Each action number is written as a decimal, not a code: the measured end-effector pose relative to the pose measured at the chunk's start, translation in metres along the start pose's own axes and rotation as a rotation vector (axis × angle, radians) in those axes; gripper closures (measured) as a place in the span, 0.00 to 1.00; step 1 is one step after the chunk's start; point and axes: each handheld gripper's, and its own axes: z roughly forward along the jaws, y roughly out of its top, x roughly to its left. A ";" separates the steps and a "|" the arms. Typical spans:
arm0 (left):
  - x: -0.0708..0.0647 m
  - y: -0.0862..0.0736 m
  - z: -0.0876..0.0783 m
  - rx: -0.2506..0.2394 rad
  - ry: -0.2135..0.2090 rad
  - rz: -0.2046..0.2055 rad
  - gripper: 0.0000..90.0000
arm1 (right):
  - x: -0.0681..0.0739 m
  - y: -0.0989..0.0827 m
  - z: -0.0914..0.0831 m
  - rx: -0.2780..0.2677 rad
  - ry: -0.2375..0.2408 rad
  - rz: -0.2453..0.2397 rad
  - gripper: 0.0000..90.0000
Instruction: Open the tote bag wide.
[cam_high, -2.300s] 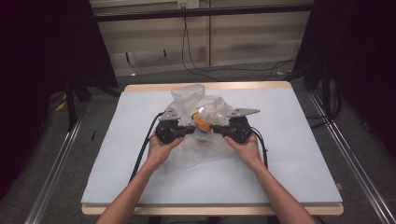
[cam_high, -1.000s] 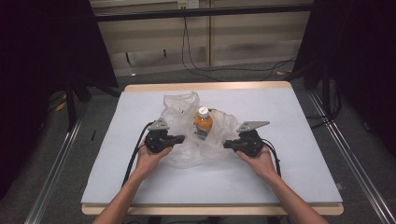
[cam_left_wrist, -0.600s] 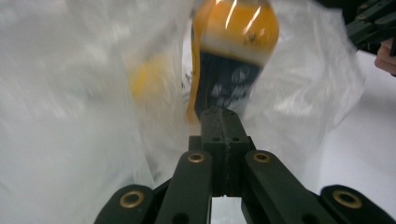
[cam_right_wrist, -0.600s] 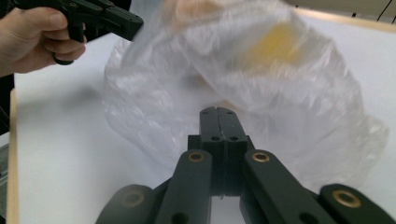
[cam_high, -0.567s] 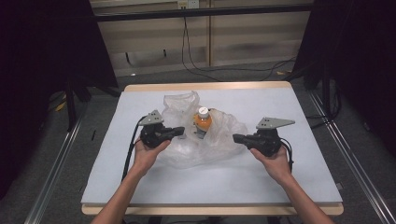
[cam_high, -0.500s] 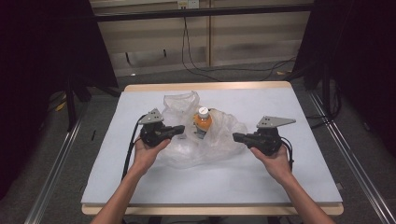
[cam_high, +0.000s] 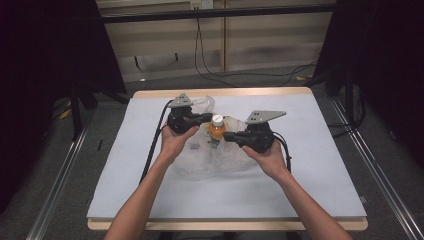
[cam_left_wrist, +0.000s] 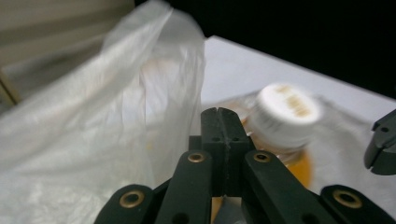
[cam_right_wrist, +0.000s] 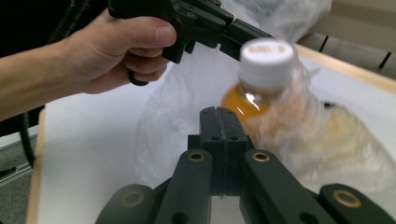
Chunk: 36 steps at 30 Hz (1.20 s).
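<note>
Standing near the middle of the table (cam_high: 320, 175), an orange-filled bottle (cam_high: 217, 128) with a white cap (cam_high: 217, 120) rises from a crumpled clear plastic bag (cam_high: 210, 160).

Left gripper (cam_high: 204, 118): held in the person's left hand (cam_high: 176, 140), just left of the bottle. Its own view shows the jaws pressed together with nothing between them, the bag's raised edge (cam_left_wrist: 116, 93) to one side, the blurred cap (cam_left_wrist: 289, 114) just beyond the tips, and a black corner of the other gripper at the frame's right edge.

Right gripper (cam_high: 229, 137): held in the right hand (cam_high: 267, 157), pointing at the bottle from the right, tips close to its body. Its own view shows the jaws pressed together and empty, with the bottle (cam_right_wrist: 261, 88) and its wrapped plastic (cam_right_wrist: 327, 140) just past the tips, though contact cannot be told. That view also takes in the left hand (cam_right_wrist: 116, 51) and the left gripper reaching to the cap (cam_right_wrist: 267, 58) from behind.

Edges and room: bag and bottle sit well in from every table edge; bare surface lies near, left and right.

Surface: pale sheet over a wood-edged top. Surroundings: grey floor, dark curtains at both sides, cables (cam_high: 210, 60) running along the floor below a panelled back wall.
</note>
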 end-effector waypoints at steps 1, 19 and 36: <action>0.003 -0.006 0.008 0.034 0.009 -0.009 1.00 | -0.011 -0.007 0.004 0.025 -0.035 0.024 1.00; 0.028 -0.067 0.040 0.335 0.073 -0.004 1.00 | -0.086 -0.063 0.040 0.290 -0.189 0.152 1.00; 0.013 -0.074 -0.005 0.551 0.037 0.161 1.00 | -0.100 -0.072 -0.015 0.511 -0.185 0.030 1.00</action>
